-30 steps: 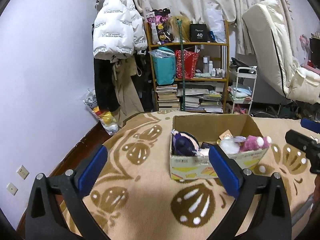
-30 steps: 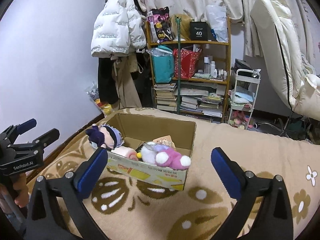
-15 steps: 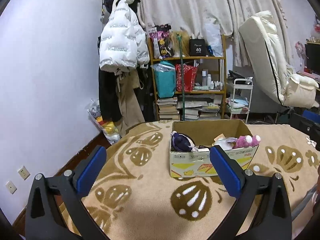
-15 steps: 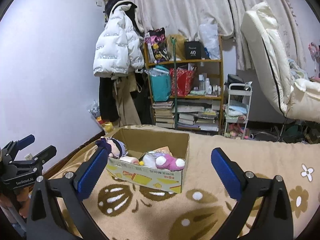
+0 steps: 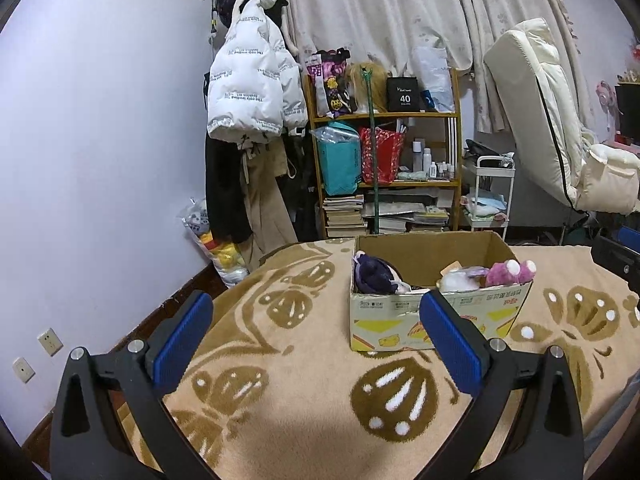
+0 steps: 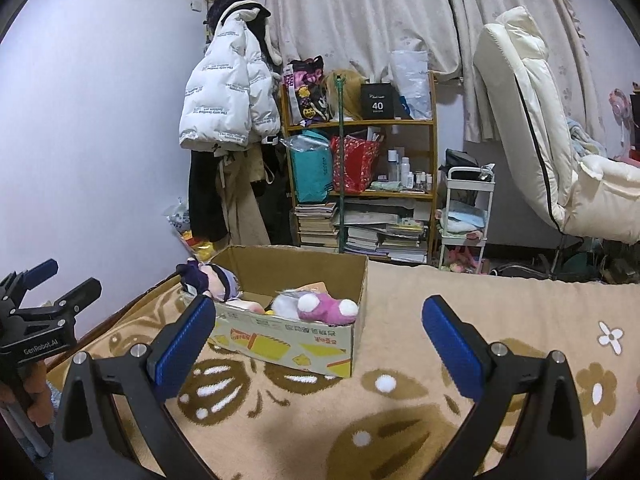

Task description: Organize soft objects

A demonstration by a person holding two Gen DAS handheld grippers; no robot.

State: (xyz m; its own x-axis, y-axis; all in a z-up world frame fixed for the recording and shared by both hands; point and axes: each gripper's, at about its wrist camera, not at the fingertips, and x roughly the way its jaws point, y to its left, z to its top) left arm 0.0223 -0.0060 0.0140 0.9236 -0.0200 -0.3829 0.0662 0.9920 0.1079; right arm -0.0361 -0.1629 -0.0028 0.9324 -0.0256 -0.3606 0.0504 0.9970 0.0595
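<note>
Inside the cardboard box [image 6: 304,344], the near wall hides the lower bodies of the purple-haired doll [image 6: 208,280] and the pink plush toy [image 6: 324,309]. A card [image 6: 310,289] behind them is mostly covered. The right gripper [image 5: 614,258] is cut off by the frame's edge in the left wrist view. Printing on the box is too small to read.

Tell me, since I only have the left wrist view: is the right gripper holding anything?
Observer: No. The right gripper is open, with nothing between its blue pads.
Operator: What is the dark plush at the box's left end?
Observer: A doll with a pale face and lilac hair, its head above the rim of the cardboard box.
Operator: And the pink one?
Observer: The pink plush lies along the front wall, beside a white plush.
</note>
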